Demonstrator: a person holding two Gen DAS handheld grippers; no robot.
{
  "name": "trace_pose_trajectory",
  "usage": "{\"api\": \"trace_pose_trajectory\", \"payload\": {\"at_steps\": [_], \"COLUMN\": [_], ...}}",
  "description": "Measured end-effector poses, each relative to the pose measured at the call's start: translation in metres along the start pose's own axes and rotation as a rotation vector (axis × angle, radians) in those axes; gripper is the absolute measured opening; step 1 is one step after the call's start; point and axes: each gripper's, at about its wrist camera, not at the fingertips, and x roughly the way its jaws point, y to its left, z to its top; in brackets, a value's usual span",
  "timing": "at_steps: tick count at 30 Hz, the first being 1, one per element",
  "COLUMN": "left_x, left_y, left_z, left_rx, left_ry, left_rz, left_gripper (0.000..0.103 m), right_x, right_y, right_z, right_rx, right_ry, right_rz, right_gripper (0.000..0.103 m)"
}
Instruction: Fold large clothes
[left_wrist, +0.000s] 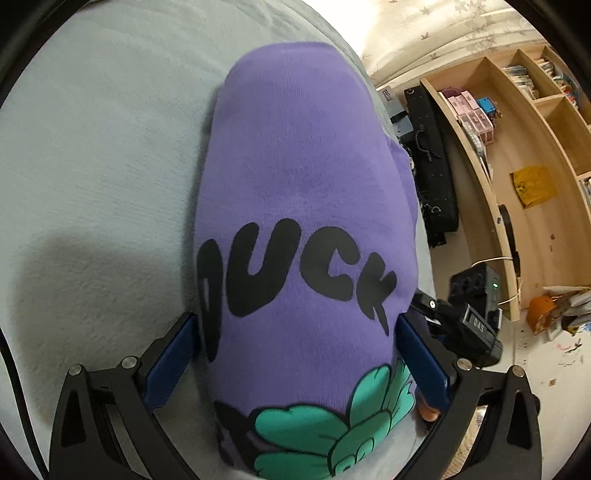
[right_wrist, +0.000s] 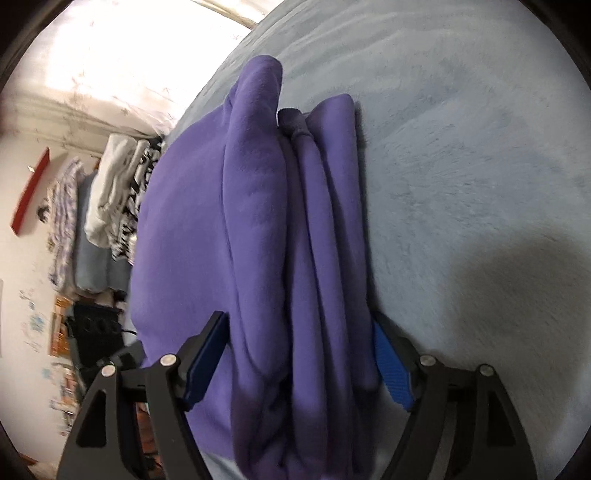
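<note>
Sweatshirt lay folded into a thick purple bundle on the pale grey bedspread, and each gripper straddled one end of it. The left gripper had its blue pads pressed against both sides of the printed end, clenched on the bundle just below the black lettering. The right gripper grasped the plain end, its pads squeezing a stack of several layers.

Judging from this, the step in hand was carrying or setting down the finished fold. To do it well, both grips should hold level and move together, so the layers did not slide apart; the loose folds toward 12 o'clock in the right view looked likeliest to fan open.

In the left view the bed's edge ran close along the bundle from 1 to 4 o'clock, with a black case and wooden shelves beyond it. Open bedspread spread from 7 to 11 o'clock. In the right view, free room lay from 1 to 4 o'clock, while a pile of other clothes sat at 9 o'clock.
</note>
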Motion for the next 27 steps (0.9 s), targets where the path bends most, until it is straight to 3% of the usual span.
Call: {"api": "trace_pose_trajectory", "payload": {"at_steps": [7,11,16,21,27], "left_x": [0.020,0.024,0.024,0.007,-0.041], "left_y": [-0.004,-0.011,-0.035,-0.050,-0.070], "left_z": [0.005,0.008,0.015,0.017,0.016], "left_rx": [-0.004,-0.006,0.053,0.111,0.191], "left_ry": [0.016,0.030,0.024,-0.016,-0.109], "left_rz": [0.006,0.023,0.111,0.140,0.173], "left_gripper": [0.103,0.103,0.097,0.086,0.083], "right_x": [0.014,0.016,0.010,0.002,-0.001], "right_y": [-0.002,0.005,0.016,0.039,0.077], "right_z": [0.009,0.006,0.000,-0.010,-0.041], "right_rx": [0.032,0.014,-0.019,-0.076,-0.127], "right_ry": [-0.050,-0.069,-0.095,-0.132,-0.166], "right_rz": [0.054,0.046,0.025,-0.003,0.034], "right_gripper": [0.075,0.060,0.047,0.042,0.041]}}
